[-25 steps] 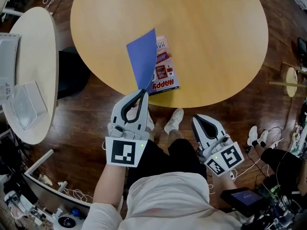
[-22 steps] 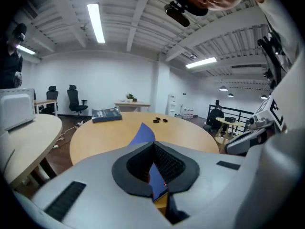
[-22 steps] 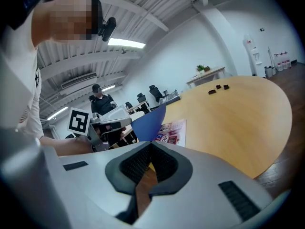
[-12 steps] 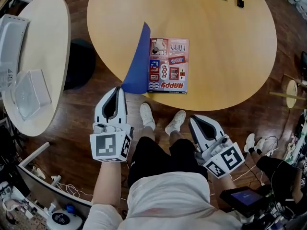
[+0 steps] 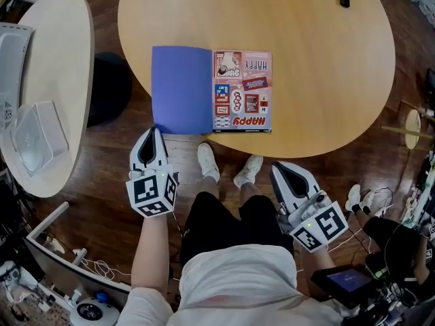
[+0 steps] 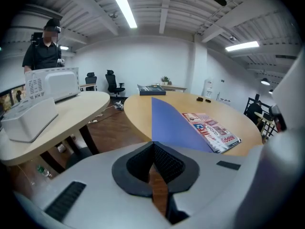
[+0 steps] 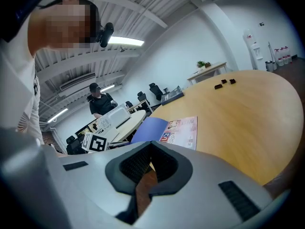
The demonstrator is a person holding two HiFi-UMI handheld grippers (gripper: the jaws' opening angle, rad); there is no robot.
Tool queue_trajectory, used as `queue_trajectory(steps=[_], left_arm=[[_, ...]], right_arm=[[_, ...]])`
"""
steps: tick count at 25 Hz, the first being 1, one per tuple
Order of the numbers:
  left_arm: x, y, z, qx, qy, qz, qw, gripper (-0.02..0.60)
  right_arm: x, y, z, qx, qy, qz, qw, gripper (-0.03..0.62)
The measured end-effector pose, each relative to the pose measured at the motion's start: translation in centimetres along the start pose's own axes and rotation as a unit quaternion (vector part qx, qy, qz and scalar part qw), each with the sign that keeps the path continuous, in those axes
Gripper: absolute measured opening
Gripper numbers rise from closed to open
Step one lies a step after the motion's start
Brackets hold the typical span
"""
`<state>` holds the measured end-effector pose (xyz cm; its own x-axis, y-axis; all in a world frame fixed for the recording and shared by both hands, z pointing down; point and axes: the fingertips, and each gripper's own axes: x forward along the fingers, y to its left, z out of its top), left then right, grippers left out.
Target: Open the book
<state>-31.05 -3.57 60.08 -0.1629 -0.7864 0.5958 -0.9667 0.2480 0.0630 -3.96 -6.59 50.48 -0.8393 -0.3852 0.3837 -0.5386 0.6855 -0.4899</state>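
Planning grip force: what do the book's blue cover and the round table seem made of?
Blue cover: thin matte paper or card, apparently; it lies flat without glare. Round table: pale wood-look top, likely laminate, smooth with soft sheen.

Book [image 5: 241, 92]: blue cover at 9 o'clock, pink pg w/ red+blue stickers at 3. Table [image 5: 326, 66] pale tan wood. Floor [image 5: 115, 175] dk brown. Left gripper [image 5: 151, 136], right gripper [image 5: 285, 172]: white, blk/wht sq markers.
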Motion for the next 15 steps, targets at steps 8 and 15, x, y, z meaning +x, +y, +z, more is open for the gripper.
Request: queue_trajectory(steps=[8, 15], left_arm=[[1.6, 1.2, -3.4, -0.015, 0.028, 0.005, 0.9995, 0.011], [2.2, 1.1, -4.5, -0.052, 0.049, -0.007, 0.9974, 0.012]], right_arm=[[0.8, -0.4, -0.7, 0.001, 0.005, -0.009, 1.000, 0.003], [0.6, -0.1, -0.8, 0.001, 0.006, -0.012, 1.000, 0.003]])
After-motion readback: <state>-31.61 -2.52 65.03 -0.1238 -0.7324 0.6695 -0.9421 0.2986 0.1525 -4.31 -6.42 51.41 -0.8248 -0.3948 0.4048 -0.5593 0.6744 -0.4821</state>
